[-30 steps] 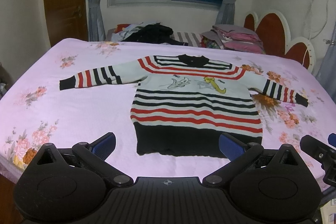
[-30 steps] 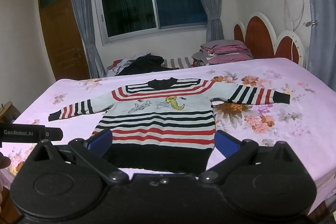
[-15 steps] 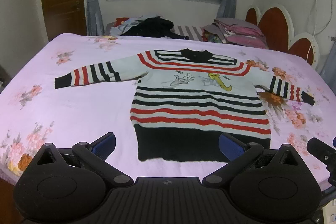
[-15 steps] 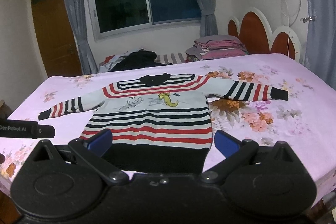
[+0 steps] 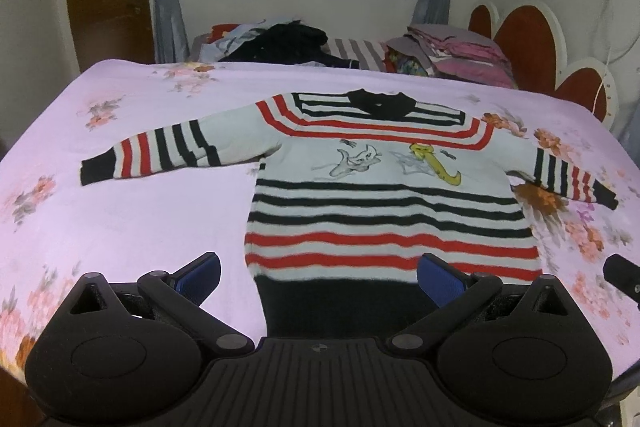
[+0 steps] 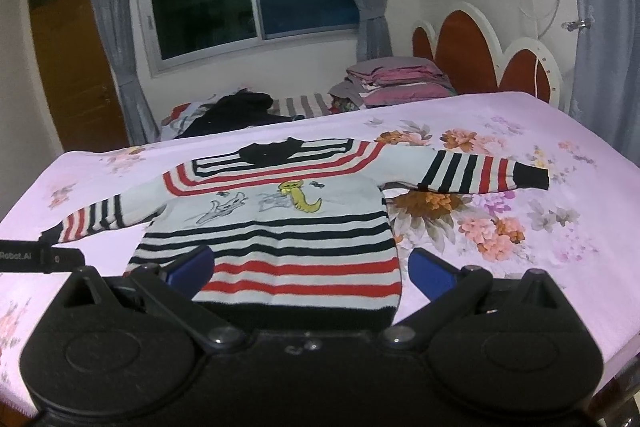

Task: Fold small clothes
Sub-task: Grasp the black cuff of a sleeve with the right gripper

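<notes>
A small striped sweater (image 5: 384, 203) in white, red and black, with cartoon prints on the chest, lies flat on the pink floral bed, sleeves spread to both sides. The same sweater (image 6: 280, 227) shows in the right wrist view. My left gripper (image 5: 319, 277) is open, held above the sweater's black hem, holding nothing. My right gripper (image 6: 310, 273) is open too, above the hem's right half, its blue pads wide apart. The right gripper's tip (image 5: 624, 277) peeks in at the left view's right edge.
The bed's pink floral sheet (image 5: 120, 211) extends left and right of the sweater. A heap of dark clothes (image 5: 288, 41) and a stack of folded bedding (image 5: 460, 61) lie at the far side. A red and white headboard (image 6: 480, 61) stands on the right.
Both grippers have moved forward and lower toward the sweater, which now looms larger in both views. The jaws stayed open and the sweater has not moved.
</notes>
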`<state>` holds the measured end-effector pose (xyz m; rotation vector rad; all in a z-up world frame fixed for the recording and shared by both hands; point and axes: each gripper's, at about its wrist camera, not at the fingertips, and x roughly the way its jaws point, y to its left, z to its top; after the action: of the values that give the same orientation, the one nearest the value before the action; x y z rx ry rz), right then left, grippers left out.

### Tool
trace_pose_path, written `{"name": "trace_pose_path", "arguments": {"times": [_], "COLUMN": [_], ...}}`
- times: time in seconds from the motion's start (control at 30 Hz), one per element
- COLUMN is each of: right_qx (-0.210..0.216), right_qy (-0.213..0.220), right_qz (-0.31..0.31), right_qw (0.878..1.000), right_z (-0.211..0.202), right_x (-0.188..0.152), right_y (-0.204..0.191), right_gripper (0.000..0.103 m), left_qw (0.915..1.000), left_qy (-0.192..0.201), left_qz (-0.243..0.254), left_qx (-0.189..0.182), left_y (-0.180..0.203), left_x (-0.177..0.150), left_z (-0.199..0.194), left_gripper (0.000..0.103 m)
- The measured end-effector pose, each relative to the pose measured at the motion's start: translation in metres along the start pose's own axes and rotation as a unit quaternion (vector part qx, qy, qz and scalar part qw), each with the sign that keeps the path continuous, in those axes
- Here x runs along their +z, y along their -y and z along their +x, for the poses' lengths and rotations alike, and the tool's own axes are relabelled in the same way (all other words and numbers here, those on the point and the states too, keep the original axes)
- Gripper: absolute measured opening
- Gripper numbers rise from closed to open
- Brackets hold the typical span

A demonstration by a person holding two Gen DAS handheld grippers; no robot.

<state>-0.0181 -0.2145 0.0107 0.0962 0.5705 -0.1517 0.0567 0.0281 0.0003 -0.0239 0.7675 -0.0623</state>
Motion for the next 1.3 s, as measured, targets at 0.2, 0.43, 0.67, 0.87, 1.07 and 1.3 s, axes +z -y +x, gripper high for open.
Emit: {"name": "trace_pose_path", "arguments": {"times": [0.2, 0.43, 0.67, 0.87, 1.07, 1.3], "right_qx": [-0.021, -0.048, -0.094, -0.109, -0.127, -0.151], "right_qy": [0.000, 0.017, 0.007, -0.012, -0.031, -0.060], "right_qz": [0.010, 0.051, 0.067, 0.090, 0.122, 0.193], "right_qw": [1.000, 0.997, 0.993, 0.990, 0.984, 0.968], "right_z": [0.030, 0.053, 0.083, 0.136, 0.188, 0.247], "right_x": [0.014, 0.026, 0.037, 0.048, 0.058, 0.060], "right_y": [-0.006, 0.014, 0.056, 0.116, 0.179, 0.258], "right_gripper": [0.103, 0.103, 0.102, 0.093, 0.086, 0.075], "left_qw": [0.9999, 0.9997, 0.9993, 0.9994, 0.9988, 0.9986], "left_qy": [-0.003, -0.006, -0.012, -0.015, -0.026, -0.027], "left_qz": [0.014, -0.004, -0.015, -0.030, -0.041, -0.045], "left_qx": [0.003, -0.024, -0.032, -0.007, 0.003, 0.006], "left_y": [-0.010, -0.024, -0.011, 0.011, 0.042, 0.075], "left_x": [0.025, 0.051, 0.066, 0.075, 0.089, 0.105], "left_z": [0.032, 0.070, 0.115, 0.157, 0.197, 0.221], "left_gripper": [0.103, 0.103, 0.103, 0.103, 0.103, 0.103]}}
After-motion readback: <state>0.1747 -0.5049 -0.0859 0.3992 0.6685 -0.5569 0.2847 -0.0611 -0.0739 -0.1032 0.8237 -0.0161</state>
